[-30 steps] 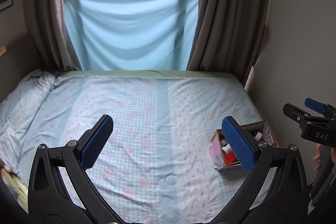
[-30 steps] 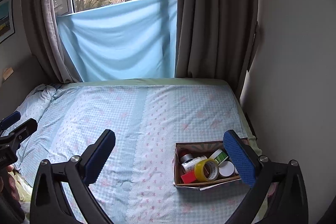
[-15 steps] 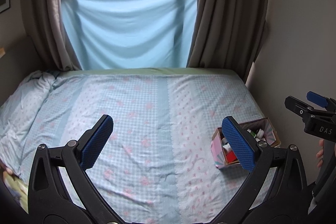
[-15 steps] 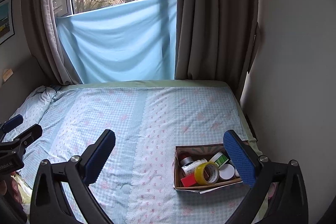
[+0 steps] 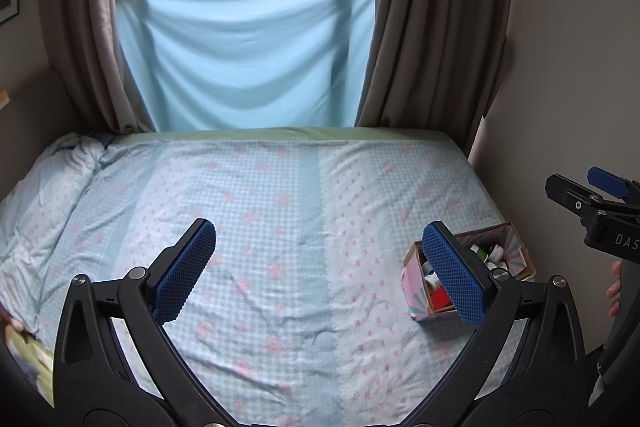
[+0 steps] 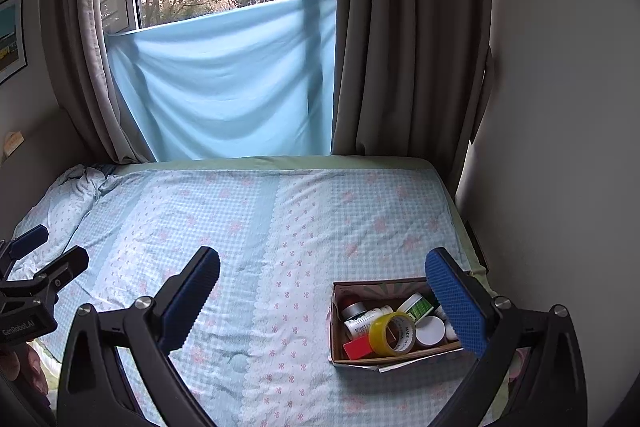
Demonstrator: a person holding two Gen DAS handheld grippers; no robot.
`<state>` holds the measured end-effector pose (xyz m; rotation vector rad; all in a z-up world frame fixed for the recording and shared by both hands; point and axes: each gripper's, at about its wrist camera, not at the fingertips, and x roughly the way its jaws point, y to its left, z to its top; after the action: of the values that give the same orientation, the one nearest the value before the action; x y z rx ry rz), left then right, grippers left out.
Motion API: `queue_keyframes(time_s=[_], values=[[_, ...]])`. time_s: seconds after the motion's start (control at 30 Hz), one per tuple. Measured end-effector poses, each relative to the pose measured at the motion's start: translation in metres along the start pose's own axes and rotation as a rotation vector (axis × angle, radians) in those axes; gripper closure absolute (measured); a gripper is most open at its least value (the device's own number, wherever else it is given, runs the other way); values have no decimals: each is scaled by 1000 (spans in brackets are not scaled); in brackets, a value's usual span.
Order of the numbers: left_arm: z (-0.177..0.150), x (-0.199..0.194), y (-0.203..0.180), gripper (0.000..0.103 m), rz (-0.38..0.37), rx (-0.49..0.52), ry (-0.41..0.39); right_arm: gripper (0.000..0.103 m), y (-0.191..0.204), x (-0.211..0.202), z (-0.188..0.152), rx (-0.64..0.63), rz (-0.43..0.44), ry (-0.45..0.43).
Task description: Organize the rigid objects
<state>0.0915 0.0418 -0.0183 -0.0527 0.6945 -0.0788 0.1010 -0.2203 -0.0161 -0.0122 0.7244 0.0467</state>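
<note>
A small cardboard box [image 6: 340,323] sits on the bed at the near right; it also shows in the left wrist view [image 5: 416,291]. It holds a yellow tape roll [image 6: 390,333], a red block [image 6: 356,348], a white bottle [image 6: 362,321], a white round lid [image 6: 430,331], a green-labelled jar [image 6: 418,307] and a grey tape roll [image 6: 354,309]. My right gripper [image 6: 322,301] is open and empty, held above the bed, its right finger over the box's right end. My left gripper [image 5: 318,271] is open and empty, to the left of the box.
The bed [image 6: 260,227] has a light blue checked sheet with pink flowers. A crumpled blanket [image 5: 44,179] lies at the far left. A wall [image 6: 560,147] runs close along the bed's right side. Curtains [image 6: 400,47] and a blue cloth [image 6: 224,87] hang behind the bed.
Both grippers stay open and empty. Both views have shifted only slightly; the box sits a little lower in the left wrist view.
</note>
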Motion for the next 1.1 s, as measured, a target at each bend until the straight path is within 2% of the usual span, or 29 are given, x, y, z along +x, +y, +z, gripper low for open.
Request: queue_keyframes(time_s=[0.93, 1.1], values=[[-2, 5, 10, 0, 2, -29, 10, 1, 2, 2, 2, -5, -4, 7], [-1, 4, 8, 0, 9, -16, -8, 1, 1, 2, 2, -4, -6, 5]])
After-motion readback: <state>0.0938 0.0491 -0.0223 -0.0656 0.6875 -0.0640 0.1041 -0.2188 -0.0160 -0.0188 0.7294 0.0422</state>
